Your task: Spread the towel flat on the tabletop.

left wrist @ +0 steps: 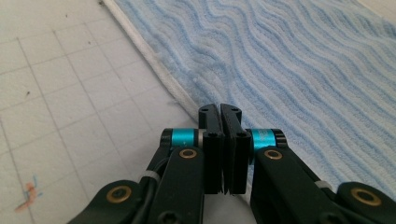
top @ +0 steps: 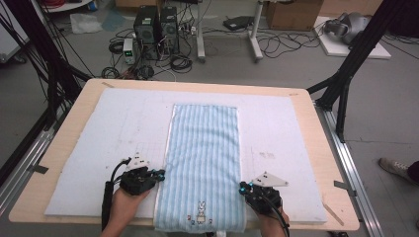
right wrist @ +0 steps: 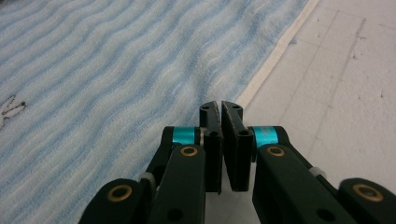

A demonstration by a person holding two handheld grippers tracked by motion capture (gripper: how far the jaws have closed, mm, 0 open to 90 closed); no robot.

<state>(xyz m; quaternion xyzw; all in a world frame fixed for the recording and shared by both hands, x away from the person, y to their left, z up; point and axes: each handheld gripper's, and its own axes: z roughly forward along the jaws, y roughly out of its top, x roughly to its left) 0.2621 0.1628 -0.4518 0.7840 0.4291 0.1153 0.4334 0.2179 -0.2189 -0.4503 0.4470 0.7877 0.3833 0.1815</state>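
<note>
Blue and white striped, the towel (top: 203, 163) lies flat and full length in the middle of the high view, on a pale mat (top: 113, 128) that covers the wooden table (top: 59, 148). Its near end, with a small rabbit picture (top: 201, 211), hangs a little over the table edge at the bottom of the frame. I judge that the work is at its beginning: no fold is made yet, and all folding is left to do. The left gripper (top: 159, 174) rests at the towel's left edge, jaws pressed together with nothing between them. The right gripper (top: 243, 187) is at the right edge, jaws also closed and empty. No box or basket stands on the table.
</note>
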